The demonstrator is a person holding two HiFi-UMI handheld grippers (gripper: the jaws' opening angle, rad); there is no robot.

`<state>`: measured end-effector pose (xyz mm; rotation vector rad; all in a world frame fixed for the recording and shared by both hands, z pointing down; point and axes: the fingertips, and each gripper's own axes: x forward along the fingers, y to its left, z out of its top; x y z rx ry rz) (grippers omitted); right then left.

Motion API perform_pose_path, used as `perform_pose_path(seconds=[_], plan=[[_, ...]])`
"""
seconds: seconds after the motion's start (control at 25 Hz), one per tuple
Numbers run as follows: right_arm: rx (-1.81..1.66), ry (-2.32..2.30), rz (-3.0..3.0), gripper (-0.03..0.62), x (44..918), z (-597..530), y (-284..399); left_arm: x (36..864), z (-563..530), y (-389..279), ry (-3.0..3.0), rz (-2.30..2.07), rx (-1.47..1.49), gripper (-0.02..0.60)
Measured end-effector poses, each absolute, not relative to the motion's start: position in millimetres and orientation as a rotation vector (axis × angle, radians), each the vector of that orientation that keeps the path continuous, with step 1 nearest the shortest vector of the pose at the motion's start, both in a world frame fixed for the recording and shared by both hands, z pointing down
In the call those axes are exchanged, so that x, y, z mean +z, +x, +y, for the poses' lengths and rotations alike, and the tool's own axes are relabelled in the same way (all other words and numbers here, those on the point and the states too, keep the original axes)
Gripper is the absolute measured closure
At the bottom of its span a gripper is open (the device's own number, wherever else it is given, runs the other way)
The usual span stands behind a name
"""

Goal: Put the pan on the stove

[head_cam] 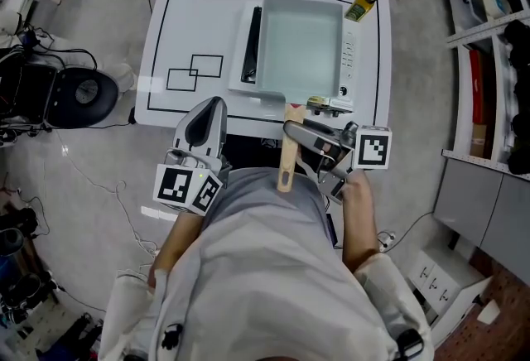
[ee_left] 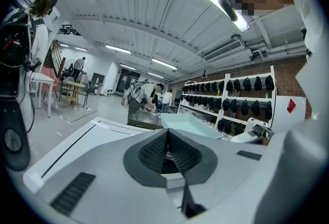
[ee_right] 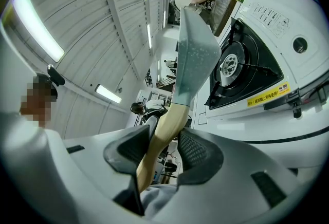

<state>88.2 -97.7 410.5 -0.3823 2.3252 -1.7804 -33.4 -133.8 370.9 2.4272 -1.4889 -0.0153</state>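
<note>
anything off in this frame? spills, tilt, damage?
Nothing looks spilled or broken. One oddity: the pan isn't seated on the stove. The right gripper view shows a gap between them, and the pan's wooden handle crosses the right gripper at a slant rather than square.

Both forearms reach forward from the torso, elbows bent. The left gripper [head_cam: 209, 109] is on the left and points far, its jaws pressed together with nothing between them. The right gripper [head_cam: 296, 134] is rolled on its side and points left, its jaws clamped on the pan handle [head_cam: 286, 162]. The right hand [head_cam: 358, 185] grips it from behind.
</note>
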Motion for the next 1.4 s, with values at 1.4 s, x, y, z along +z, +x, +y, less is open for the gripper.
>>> perform_pose_path(seconds=[1.4], plan=[[-1.826, -0.363, 2.274, 0.413, 437.2, -128.3, 78.8, 381.3, -159.9, -45.4, 2.405, -1.5, -0.01, 0.574]])
